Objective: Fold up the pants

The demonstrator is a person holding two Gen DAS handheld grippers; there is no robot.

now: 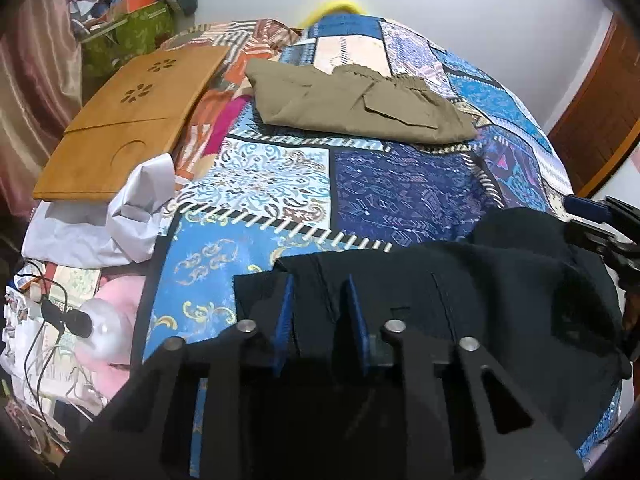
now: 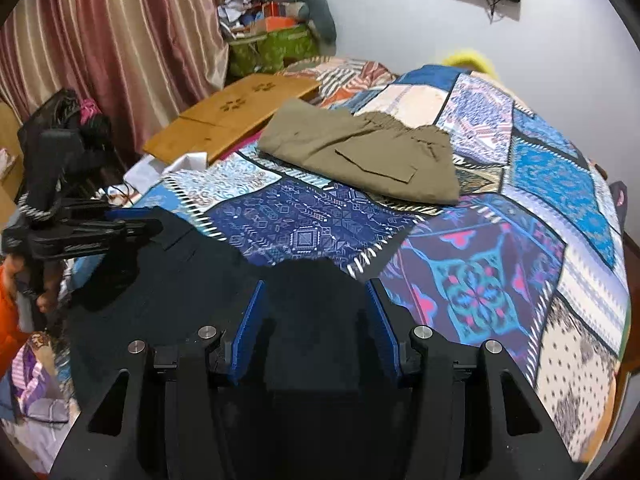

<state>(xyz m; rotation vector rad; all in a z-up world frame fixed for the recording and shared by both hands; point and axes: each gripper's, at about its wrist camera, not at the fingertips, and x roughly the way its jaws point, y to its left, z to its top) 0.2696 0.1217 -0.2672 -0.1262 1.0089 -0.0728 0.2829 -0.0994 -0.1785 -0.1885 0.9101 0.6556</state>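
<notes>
Dark fabric fills the near edge of both wrist views: the black pants (image 1: 460, 292) lie bunched at the near edge of the bed (image 1: 400, 192), on its patchwork bedspread, and both of your tools are down on them. Your left gripper (image 1: 318, 308) has its fingers (image 1: 285, 312) a narrow way apart with a ridge of the black cloth running between them; whether they actually pinch it, you cannot tell from here. Your right gripper (image 2: 316, 320) stands wider, its blue fingers (image 2: 250, 328) on either side of a hump of the same cloth and not closed on it. Across the bed, well apart from the black pair, the khaki pants (image 2: 360, 156) lie flat in a neat rectangle and look finished. Beside them at the far left edge rests a wooden lap tray (image 1: 124, 120), with crumpled white cloth (image 1: 120, 216) just below it. By my reading, one pair is done and the black pair is only begun: it is still rumpled, with no clean crease showing, so it needs spreading, smoothing and folding.
</notes>
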